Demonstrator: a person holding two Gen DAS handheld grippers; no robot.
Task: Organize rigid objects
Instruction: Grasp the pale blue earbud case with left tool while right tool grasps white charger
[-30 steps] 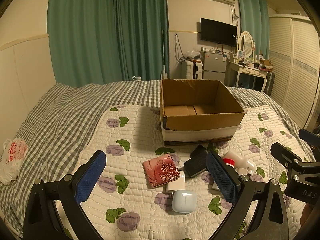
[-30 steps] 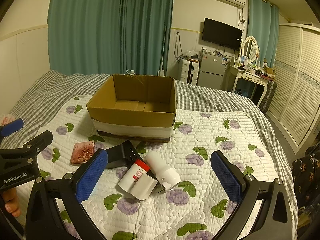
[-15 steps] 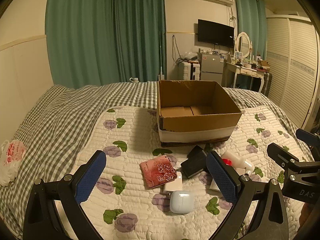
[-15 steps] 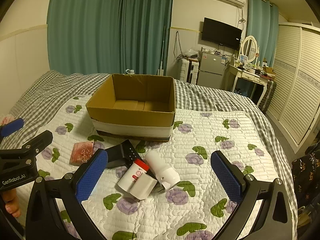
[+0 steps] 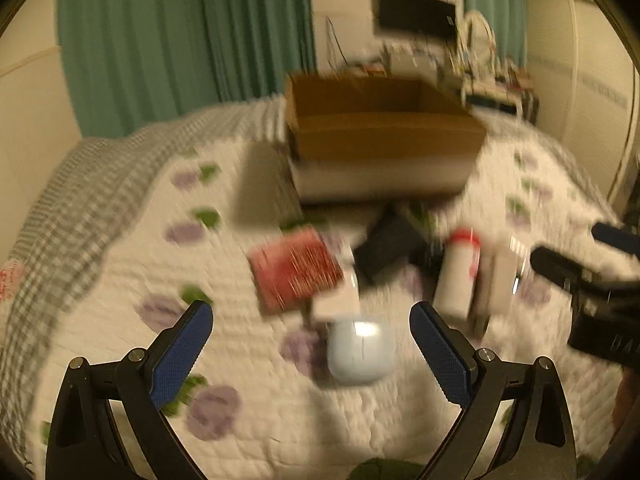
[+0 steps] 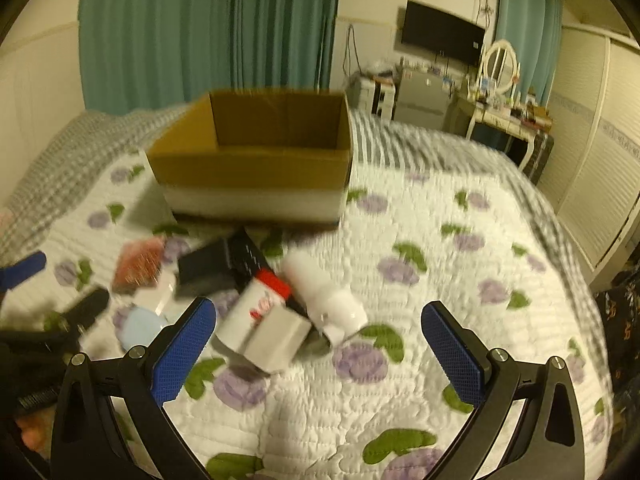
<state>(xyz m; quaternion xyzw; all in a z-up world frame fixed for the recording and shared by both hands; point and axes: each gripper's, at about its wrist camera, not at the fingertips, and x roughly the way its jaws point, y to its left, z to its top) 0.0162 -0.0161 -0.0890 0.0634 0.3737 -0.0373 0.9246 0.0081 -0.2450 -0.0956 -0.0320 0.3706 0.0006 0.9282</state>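
Note:
An open cardboard box (image 5: 384,136) (image 6: 256,160) stands on the bed. In front of it lies a pile: a red patterned card case (image 5: 294,268) (image 6: 138,266), a pale blue earbud case (image 5: 360,350) (image 6: 138,326), a black box (image 5: 386,246) (image 6: 218,262), a white bottle with a red cap (image 5: 458,272) (image 6: 252,312) and a white tube (image 6: 324,296). My left gripper (image 5: 312,344) is open, low over the earbud case. My right gripper (image 6: 318,340) is open, low over the bottle and tube. Both views are blurred.
The bed has a white quilt with purple flowers (image 6: 440,280) over a grey checked sheet (image 5: 80,200). Green curtains (image 6: 208,28) hang behind. A dresser with a mirror (image 6: 500,76) and a wardrobe (image 6: 592,152) stand to the right.
Both grippers have dropped and moved forward toward the pile; the objects look larger and the views are now motion-blurred. Jaws stay open. Nothing was picked up.

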